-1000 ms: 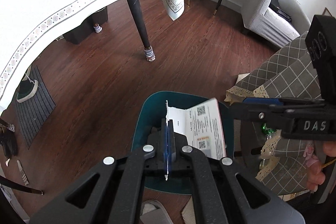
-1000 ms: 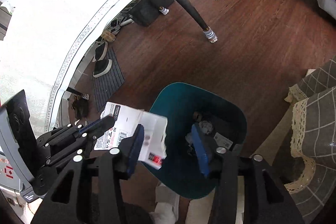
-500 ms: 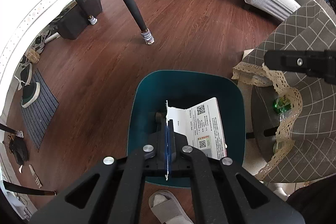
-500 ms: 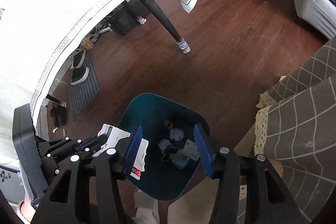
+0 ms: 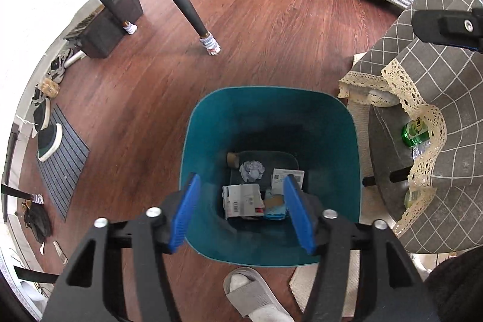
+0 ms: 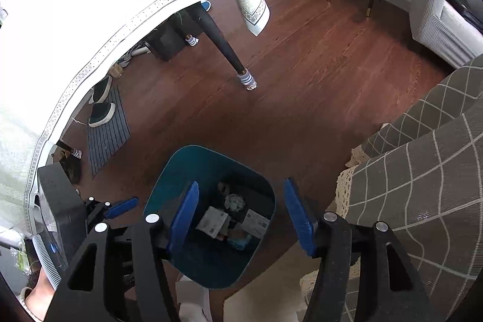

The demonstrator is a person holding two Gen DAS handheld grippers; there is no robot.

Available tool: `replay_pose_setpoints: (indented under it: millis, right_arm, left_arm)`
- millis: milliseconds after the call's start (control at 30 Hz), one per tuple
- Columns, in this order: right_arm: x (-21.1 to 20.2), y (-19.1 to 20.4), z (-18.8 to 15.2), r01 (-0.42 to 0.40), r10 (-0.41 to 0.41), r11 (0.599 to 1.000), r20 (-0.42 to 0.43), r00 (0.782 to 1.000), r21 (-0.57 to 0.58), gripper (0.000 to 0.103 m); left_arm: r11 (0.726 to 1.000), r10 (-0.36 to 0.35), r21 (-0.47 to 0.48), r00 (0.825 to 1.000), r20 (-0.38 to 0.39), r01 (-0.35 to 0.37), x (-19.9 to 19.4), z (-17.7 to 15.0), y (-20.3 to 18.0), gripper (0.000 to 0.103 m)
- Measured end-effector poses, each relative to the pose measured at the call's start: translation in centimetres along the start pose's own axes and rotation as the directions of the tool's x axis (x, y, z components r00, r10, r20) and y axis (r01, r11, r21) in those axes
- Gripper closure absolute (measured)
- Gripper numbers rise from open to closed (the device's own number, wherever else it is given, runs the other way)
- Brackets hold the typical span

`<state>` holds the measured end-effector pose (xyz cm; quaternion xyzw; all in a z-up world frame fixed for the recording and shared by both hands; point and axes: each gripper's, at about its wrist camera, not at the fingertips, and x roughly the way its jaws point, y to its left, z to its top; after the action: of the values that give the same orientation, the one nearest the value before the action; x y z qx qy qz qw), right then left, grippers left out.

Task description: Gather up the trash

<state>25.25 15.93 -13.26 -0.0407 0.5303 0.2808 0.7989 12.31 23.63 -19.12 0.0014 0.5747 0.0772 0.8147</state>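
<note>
1. The left claw (image 5: 240, 215) hangs above the teal bin (image 5: 268, 107), its blue pads (image 5: 184, 216) spread wide apart with nothing between them; the gap frames the bin's floor.
2. The trash lies at the bottom of the bin: a white printed paper with a barcode (image 5: 241, 199) toward the near-left of the floor, a crumpled grey-white paper ball (image 5: 252, 169) beyond it, a white label with a QR code (image 5: 286, 177) at the right, a brown cardboard tube end (image 5: 232, 159) at the far-left corner, and a light blue scrap (image 5: 274, 208) beside the barcode paper; the pieces touch or overlap one another.
3. The right claw (image 6: 241, 219) is also held over the bin (image 6: 187, 168), slightly to the bin's right side; its blue pads (image 6: 182, 216) stand well apart and hold nothing; the left pad lies over the bin's opening, the right pad over the wooden floor (image 6: 302, 86) just beside the bin's right rim.
4. In the right wrist view the left tool's black body (image 6: 60, 201) shows at the lower left, near the bin's left edge, with a bit of the person's hand (image 6: 36, 294) below it.
5. The bin stands on the wooden floor beside a grey checked cloth with lace trim (image 5: 428, 74) that drapes a low round stand; a green bottle (image 5: 415, 130) sits on that stand's lower shelf.
6. A grey slipper (image 5: 250, 291) rests on the floor just at the bin's near edge; a white-clothed desk (image 6: 90, 5) with dark legs in striped socks stands further off, with shoes and a striped mat (image 5: 63, 165) by it.
</note>
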Motion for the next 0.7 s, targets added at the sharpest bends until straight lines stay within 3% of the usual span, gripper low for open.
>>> replay_pose_setpoints:
  millis: [167,333,400,500,600,700]
  right_arm:
    - [-2.1,-0.2,-0.6,0.043,-0.042,0.999,0.026,0.999,-0.027,0.043]
    - [-5.2,-0.8,-1.3,0.055,-0.053,0.998,0.094,0.994,-0.020,0.043]
    - [-6.5,-0.9,-1.6,0.068,-0.065,0.997,0.122,0.990,-0.021,0.042]
    - [-8.9,-0.6,-2.3,0.100,-0.091,0.994,0.189,0.978,-0.036,0.040]
    - [-11.7,-0.2,-3.5,0.137,-0.122,0.990,0.261,0.958,-0.040,0.034]
    - [-15.4,-0.3,-5.3,0.169,-0.145,0.985,0.355,0.924,-0.037,0.027]
  left_arm:
    - [1.000,-0.007,-0.030,0.997,0.075,0.009,-2.9,-0.3,0.5,0.027]
    - [0.995,-0.065,-0.065,0.982,0.175,0.078,-7.7,-1.5,0.8,0.023]
    - [0.995,-0.055,-0.067,0.976,0.209,0.070,-9.5,-2.3,0.6,0.020]
    - [0.997,-0.027,-0.063,0.962,0.272,0.045,-12.3,-3.3,0.0,0.015]
    - [0.994,-0.046,-0.082,0.943,0.330,0.077,-15.1,-4.2,-0.2,0.012]
    - [0.994,-0.021,-0.087,0.916,0.400,0.061,-18.1,-5.2,-0.6,0.008]
